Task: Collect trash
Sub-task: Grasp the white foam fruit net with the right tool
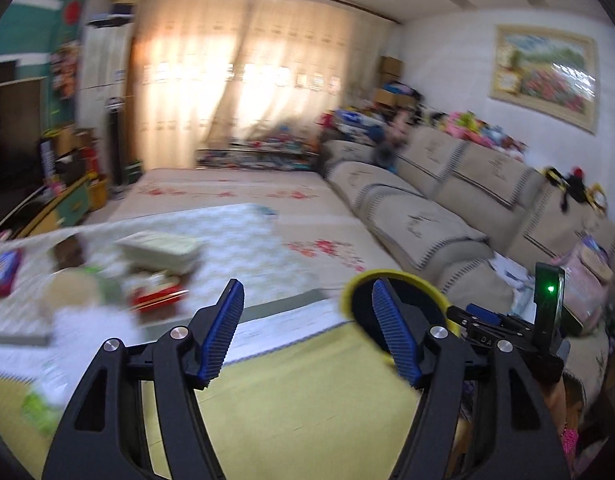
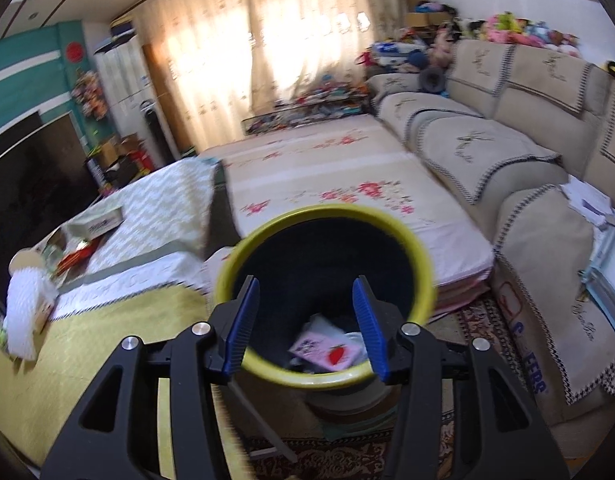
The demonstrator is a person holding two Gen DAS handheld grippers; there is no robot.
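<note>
A trash bin with a yellow rim (image 2: 387,220) and a black liner stands on the floor by the table. A pink wrapper with a red strawberry (image 2: 327,350) lies inside it. My right gripper (image 2: 307,292) hangs open and empty just above the bin's mouth. My left gripper (image 1: 307,296) is open and empty over the table's yellow-green cloth (image 1: 287,400). The bin's rim (image 1: 423,280) shows behind its right finger, with the right gripper's body (image 1: 507,332) beside it. Blurred litter lies on the table: a red packet (image 1: 157,298), a round beige lid (image 1: 69,290), white tissue (image 1: 87,328).
A flat box (image 1: 159,250) and a purple packet (image 1: 3,272) sit on the table's chevron cloth. A beige sofa (image 1: 467,208) runs along the right wall. A floral mattress (image 2: 347,184) lies beyond the bin. A dark TV (image 2: 31,168) stands at left.
</note>
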